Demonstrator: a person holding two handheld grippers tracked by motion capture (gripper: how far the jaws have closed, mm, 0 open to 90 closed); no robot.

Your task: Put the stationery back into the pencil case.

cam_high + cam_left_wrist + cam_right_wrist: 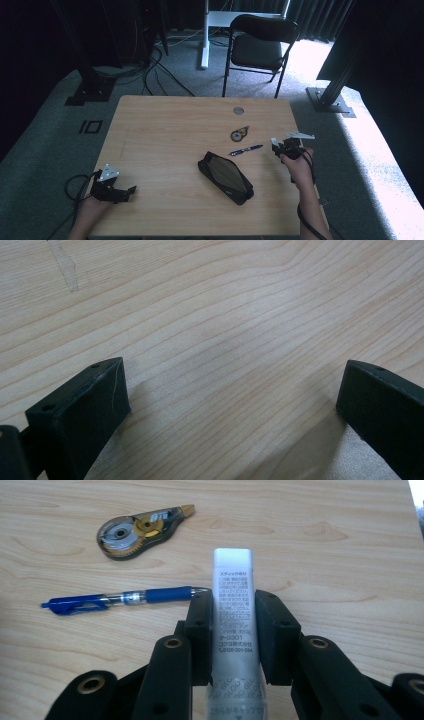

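The right gripper [232,630] clamps its fingers [200,630] on a white glue stick [232,600] above the tabletop [165,130], near the blue pen [120,600]. The left gripper [232,405] fingers stand open, empty.

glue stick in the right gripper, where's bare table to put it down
The right gripper is shut on the white glue stick. The wooden table is bare across its left and far-left half, between the open left gripper and the black zip pencil case. It is crowded right of centre: blue pen, correction tape dispenser, pencil case.
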